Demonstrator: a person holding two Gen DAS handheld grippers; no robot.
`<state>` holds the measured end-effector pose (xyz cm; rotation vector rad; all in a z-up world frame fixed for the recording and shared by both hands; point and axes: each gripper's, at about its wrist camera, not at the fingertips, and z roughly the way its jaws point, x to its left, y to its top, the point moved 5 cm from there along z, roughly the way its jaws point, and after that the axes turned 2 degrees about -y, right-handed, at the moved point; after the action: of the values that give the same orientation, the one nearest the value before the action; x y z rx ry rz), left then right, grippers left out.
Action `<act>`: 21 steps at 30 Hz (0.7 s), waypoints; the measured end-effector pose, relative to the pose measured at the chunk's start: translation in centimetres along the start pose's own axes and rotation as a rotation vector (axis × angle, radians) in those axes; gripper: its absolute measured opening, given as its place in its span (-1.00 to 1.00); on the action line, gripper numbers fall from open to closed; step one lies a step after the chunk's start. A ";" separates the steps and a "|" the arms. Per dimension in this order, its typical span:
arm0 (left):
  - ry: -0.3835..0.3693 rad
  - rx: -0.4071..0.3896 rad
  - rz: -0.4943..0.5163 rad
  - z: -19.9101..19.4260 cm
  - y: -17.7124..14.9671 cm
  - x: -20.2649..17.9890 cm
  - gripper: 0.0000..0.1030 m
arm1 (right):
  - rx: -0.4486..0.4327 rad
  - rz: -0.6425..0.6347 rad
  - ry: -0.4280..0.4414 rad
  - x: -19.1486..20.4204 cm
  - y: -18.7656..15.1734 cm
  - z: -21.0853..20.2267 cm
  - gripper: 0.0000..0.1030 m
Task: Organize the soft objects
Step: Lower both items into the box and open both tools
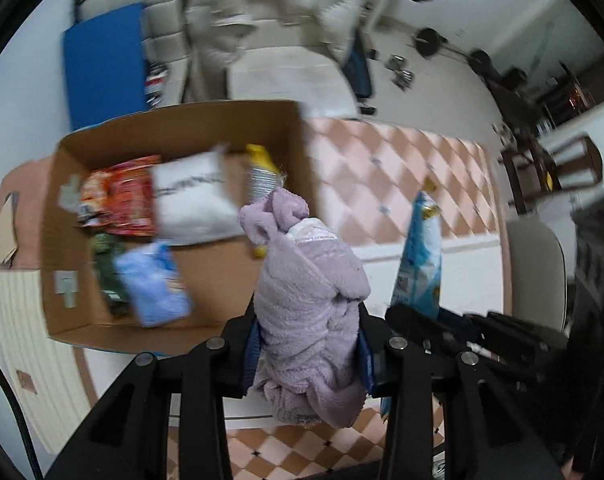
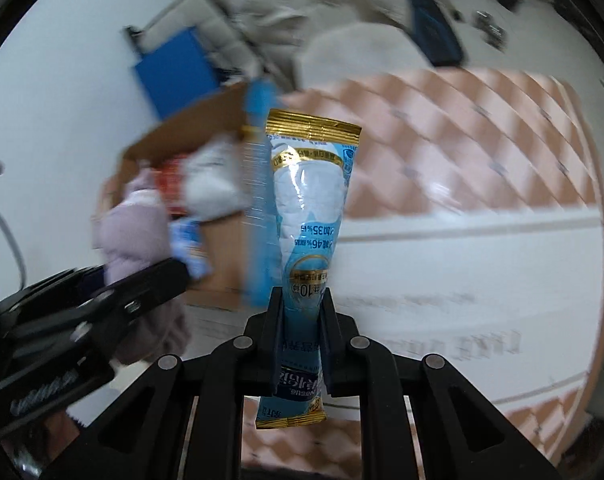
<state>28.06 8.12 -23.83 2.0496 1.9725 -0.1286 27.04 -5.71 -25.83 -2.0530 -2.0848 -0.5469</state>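
My left gripper is shut on a bunched lilac fleece cloth, which hangs above the near right corner of an open cardboard box. In the box lie a white pillow pack, a red snack bag, a light blue pack and a yellow-topped sachet. My right gripper is shut on a blue and white sachet with gold ends, held upright to the right of the box. The same sachet and the right gripper show in the left wrist view; the left gripper with the cloth shows in the right one.
The box sits on a floor with pink diamond tiles and a white band. Beyond it are a blue mat, a white padded coat on a chair, barbell weights and a wooden stool at right.
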 end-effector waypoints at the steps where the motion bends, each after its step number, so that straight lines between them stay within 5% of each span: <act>1: -0.006 0.009 -0.034 0.1 0.7 1.8 -0.29 | -0.003 -0.013 -0.002 1.7 0.5 0.5 -0.69; 6: -0.105 0.098 -0.180 3.9 3.2 7.9 -0.29 | -0.015 -0.062 -0.066 7.6 3.4 4.9 -0.69; 12: -0.248 0.231 -0.306 9.2 3.8 10.7 -0.29 | 0.032 -0.100 -0.174 7.7 4.2 11.9 -0.69; 21: -0.360 0.372 -0.391 12.8 1.8 11.2 -0.23 | 0.144 -0.092 -0.231 6.0 3.5 16.6 -0.62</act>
<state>32.26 15.38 -38.69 1.6407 2.1966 -0.9391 32.49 5.91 -38.40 -2.0304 -2.2795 -0.1711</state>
